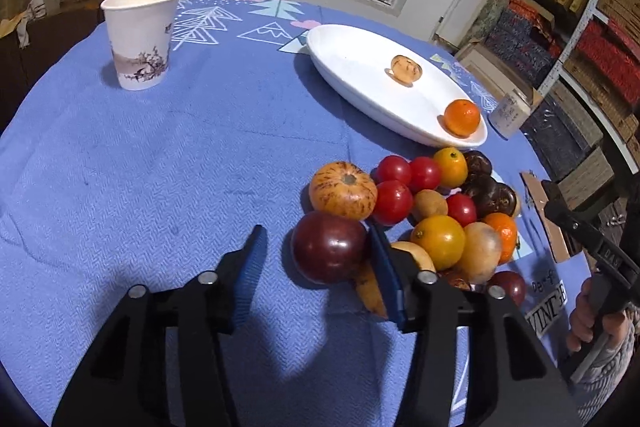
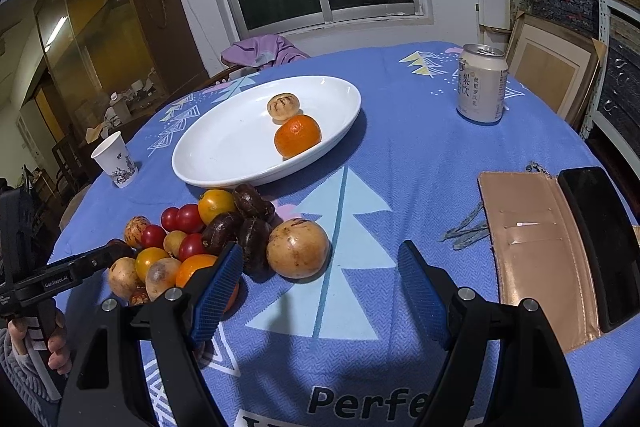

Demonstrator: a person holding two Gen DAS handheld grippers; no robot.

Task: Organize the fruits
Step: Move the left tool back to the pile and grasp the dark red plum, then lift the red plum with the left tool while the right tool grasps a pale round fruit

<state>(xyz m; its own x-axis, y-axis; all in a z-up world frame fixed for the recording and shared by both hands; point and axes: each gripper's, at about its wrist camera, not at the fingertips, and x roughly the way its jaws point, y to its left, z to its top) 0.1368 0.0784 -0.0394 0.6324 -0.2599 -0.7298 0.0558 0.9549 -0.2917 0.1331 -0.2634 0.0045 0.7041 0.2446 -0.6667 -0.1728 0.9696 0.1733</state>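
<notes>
A pile of fruit [image 1: 424, 211] lies on the blue tablecloth [image 1: 160, 167]: cherry tomatoes, yellow and orange citrus, dark chestnut-like pieces, tan fruits. My left gripper [image 1: 316, 229] straddles a dark red plum [image 1: 330, 247] at the pile's near left. Its right pad touches the plum, while cloth shows between the plum and the left pad. My right gripper [image 2: 320, 247] stands wide open just before a round tan fruit [image 2: 298, 247] without touching it. The white oval plate [image 2: 208, 163] beyond holds a mandarin [image 2: 298, 135] and a small tan fruit [image 2: 283, 105].
A paper cup [image 1: 140, 39] stands far left on the table, and a drink can [image 2: 482, 85] far right. An open tan wallet [image 2: 536, 247] with a phone [image 2: 600, 239] lies at the right edge. Shelves of boxes line the right wall.
</notes>
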